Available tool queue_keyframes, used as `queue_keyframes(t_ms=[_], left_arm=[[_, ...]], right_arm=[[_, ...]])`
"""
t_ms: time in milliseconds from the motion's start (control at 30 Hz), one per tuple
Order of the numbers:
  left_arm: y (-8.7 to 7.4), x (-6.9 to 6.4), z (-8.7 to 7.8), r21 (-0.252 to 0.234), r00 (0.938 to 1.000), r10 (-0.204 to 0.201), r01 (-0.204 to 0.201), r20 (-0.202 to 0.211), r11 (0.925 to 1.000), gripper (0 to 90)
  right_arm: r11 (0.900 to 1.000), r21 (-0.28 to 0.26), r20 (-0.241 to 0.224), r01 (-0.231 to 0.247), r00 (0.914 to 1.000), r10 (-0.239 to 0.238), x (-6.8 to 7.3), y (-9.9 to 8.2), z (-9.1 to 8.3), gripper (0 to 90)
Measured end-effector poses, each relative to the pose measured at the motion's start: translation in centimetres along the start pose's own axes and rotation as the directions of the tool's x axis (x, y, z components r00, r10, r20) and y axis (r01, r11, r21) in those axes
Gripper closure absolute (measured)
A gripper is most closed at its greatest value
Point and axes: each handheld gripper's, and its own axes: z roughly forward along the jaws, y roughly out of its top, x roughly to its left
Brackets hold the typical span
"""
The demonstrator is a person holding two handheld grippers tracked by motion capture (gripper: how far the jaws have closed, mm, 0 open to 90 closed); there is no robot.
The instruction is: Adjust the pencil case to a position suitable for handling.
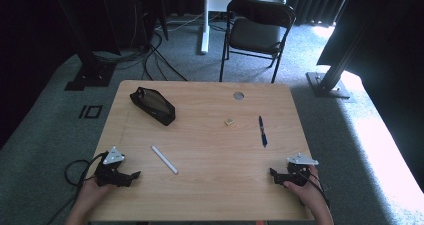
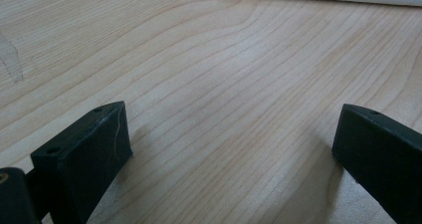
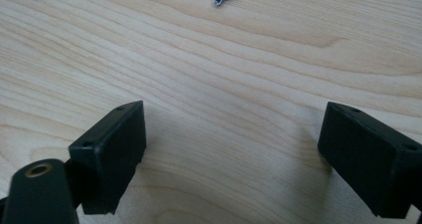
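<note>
1. I count four loose things on the table [image 1: 200, 195]: one black pouch [image 1: 153, 105] at the far left, one white stick [image 1: 164, 159] left of centre, one small tan block [image 1: 229, 121] and one blue pen [image 1: 262, 131] toward the right. A round grey disc [image 1: 238, 95] sits in the tabletop by the far edge.
2. The near half of the tabletop between my two grippers is bare wood. The pen lies near the right edge, the pouch near the far left corner.
3. My left gripper [image 1: 131, 176] rests at the near left corner, pointing inward, jaws wide apart with nothing between them; the white stick lies just ahead of it.
4. My right gripper [image 1: 274, 174] rests at the near right corner, jaws equally spread and empty, the pen ahead of it.
</note>
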Motion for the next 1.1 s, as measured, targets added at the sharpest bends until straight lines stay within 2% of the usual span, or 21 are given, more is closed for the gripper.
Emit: queue_keyframes(t_ms=[400,500,600,867,1100], left_arm=[[0.2,0.0,0.2,-0.001,0.9999,-0.013,0.013,-0.008,0.9999,2.1],[0.1,-0.1,0.1,0.000,1.0000,0.006,-0.006,0.004,1.0000,2.1],[0.0,-0.2,0.0,-0.001,1.0000,0.007,-0.007,0.007,1.0000,2.1],[-0.1,-0.1,-0.1,0.001,0.9999,0.012,-0.012,0.011,0.9999,2.2],[-0.1,-0.1,-0.1,0.001,0.9999,0.012,-0.012,0.011,0.9999,2.2]], right_arm=[[0.9999,-0.001,-0.010,0.013,0.9999,-0.013,-0.1,0.1,0.1,11.4],[0.9999,-0.001,-0.010,0.016,0.9998,-0.016,0.0,0.1,0.1,11.4],[0.9993,-0.003,-0.005,0.037,0.9993,-0.037,0.2,0.3,0.2,13.1],[0.9988,-0.029,-0.012,0.040,0.9991,-0.041,0.7,1.5,0.6,13.4],[0.9964,-0.061,-0.052,0.059,0.9967,-0.062,1.6,3.6,1.3,13.4]])
